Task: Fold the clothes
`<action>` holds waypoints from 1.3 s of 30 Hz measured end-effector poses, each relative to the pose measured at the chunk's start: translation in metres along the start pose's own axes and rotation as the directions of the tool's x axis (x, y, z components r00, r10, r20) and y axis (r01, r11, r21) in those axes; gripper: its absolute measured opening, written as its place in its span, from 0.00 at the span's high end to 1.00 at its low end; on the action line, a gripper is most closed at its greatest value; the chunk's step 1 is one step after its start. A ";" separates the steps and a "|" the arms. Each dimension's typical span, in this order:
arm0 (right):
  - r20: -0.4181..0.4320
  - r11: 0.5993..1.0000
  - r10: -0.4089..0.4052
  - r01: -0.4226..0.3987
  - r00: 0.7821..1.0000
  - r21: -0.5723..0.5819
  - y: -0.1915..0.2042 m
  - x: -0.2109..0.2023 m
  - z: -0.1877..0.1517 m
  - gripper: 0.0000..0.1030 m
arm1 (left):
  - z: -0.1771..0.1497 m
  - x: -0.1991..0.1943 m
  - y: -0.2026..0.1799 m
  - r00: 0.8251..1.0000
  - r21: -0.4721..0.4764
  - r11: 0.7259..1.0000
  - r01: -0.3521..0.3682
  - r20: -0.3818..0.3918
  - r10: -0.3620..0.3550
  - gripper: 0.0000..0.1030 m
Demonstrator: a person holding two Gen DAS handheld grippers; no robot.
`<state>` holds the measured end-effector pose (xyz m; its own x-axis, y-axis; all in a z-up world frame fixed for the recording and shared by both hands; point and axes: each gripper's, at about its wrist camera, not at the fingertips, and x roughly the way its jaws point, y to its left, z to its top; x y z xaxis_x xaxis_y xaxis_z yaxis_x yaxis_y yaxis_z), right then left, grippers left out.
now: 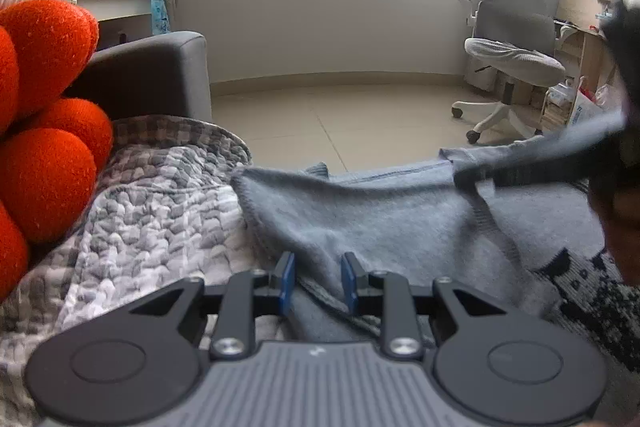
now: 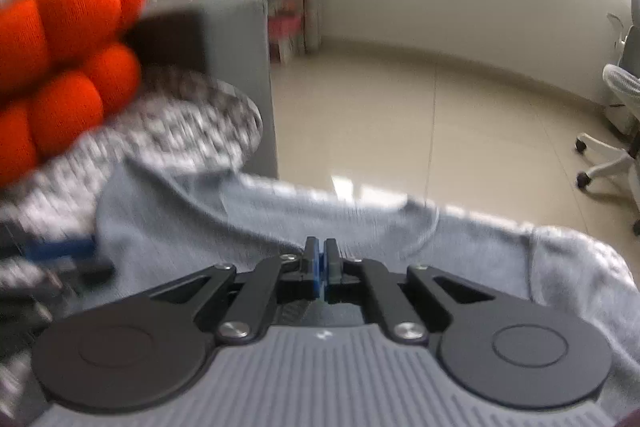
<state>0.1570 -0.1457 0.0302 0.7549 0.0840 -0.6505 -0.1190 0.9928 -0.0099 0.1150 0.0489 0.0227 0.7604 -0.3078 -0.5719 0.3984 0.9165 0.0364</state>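
Near the sofa's front edge, grey sweater (image 1: 400, 219) lies unfolded; left tongs (image 1: 316, 281) released, right tongs (image 2: 321, 267) clenched, grasp unclear.

orange cushion (image 1: 44, 131) and sofa arm (image 1: 160, 75) crowding left, bare floor (image 1: 340, 115) ahead, office chair (image 1: 516, 43) far right

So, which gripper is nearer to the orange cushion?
Left. The left gripper is over the grey sweater beside the orange cushion; the right gripper is farther along the sweater.

Sweater (image 1: 400, 215) on quilt (image 1: 160, 211), cushion (image 1: 44, 131) left.
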 end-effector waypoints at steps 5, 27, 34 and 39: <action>0.034 0.996 -0.008 0.005 0.999 0.090 -0.009 -0.005 0.000 0.99 | 0.009 0.012 0.002 0.998 0.024 0.998 -0.053 -0.019 0.054 0.72; 0.035 0.995 -0.081 0.079 0.996 0.061 0.002 -0.002 -0.005 0.90 | 0.043 0.045 0.054 0.977 -0.188 0.960 -0.208 -0.083 0.196 0.67; 0.102 0.989 -0.120 0.111 0.987 0.094 -0.013 -0.055 0.002 0.66 | 0.048 0.007 0.052 0.976 -0.252 0.943 -0.219 -0.043 0.216 0.67; 0.053 0.976 -0.034 0.022 0.998 0.216 -0.034 -0.106 -0.006 0.66 | 0.037 -0.038 0.009 0.992 -0.220 0.968 -0.117 -0.077 0.102 0.67</action>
<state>0.0773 -0.1889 0.0952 0.7914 0.0547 -0.6088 0.0398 0.9893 0.1407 0.1085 0.0597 0.0753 0.7555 -0.1921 -0.6264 0.1841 0.9798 -0.0784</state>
